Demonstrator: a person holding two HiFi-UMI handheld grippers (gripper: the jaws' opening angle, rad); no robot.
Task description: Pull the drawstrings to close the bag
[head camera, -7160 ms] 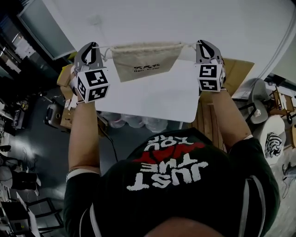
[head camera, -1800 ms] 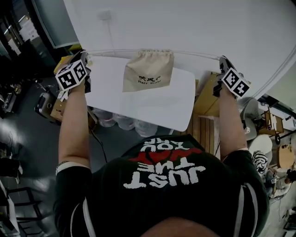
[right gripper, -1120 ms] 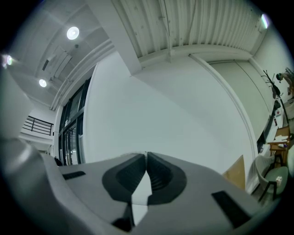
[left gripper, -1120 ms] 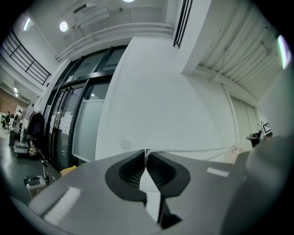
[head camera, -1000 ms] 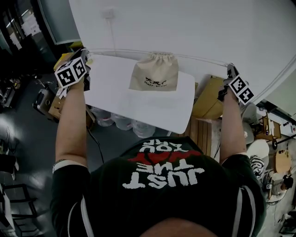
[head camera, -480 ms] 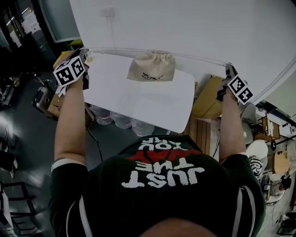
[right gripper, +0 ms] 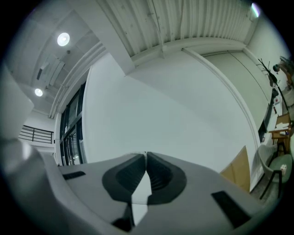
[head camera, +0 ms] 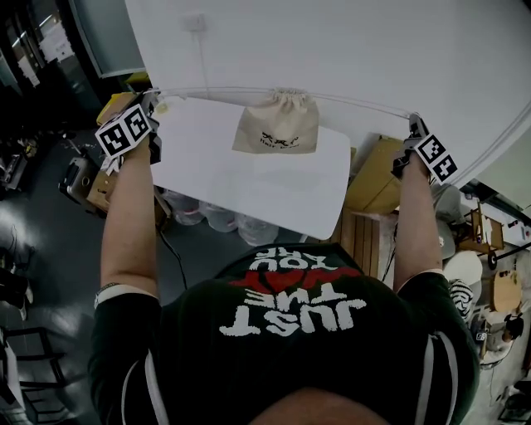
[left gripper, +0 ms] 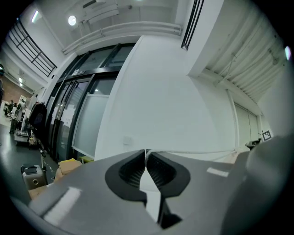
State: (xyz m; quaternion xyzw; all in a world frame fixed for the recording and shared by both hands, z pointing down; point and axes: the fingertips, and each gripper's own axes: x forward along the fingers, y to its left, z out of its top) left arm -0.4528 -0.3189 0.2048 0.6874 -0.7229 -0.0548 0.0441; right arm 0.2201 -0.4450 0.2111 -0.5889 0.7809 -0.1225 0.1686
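Note:
A beige cloth bag [head camera: 278,126] with dark print hangs above the white table [head camera: 249,178], its mouth gathered tight [head camera: 292,96]. The drawstring [head camera: 216,90] runs taut from the mouth out to both sides. My left gripper [head camera: 152,97] is far out at the left, shut on the left drawstring end. In the left gripper view the jaws [left gripper: 146,151] meet, and a thin cord [left gripper: 197,153] leads off to the right. My right gripper [head camera: 414,123] is far out at the right, shut on the other drawstring end [head camera: 357,103]. The right gripper view shows its tips [right gripper: 146,153] closed.
Cardboard boxes stand beside the table at the left [head camera: 112,108] and the right [head camera: 373,178]. Water bottles [head camera: 216,217] lie under the table and a wooden pallet [head camera: 365,236] lies near the person. A white wall with a socket [head camera: 196,22] is behind.
Since the earliest frame both hands have spread far apart and the bag's mouth has cinched shut. Over the last second the bag swings slightly on the taut string; the hands barely move.

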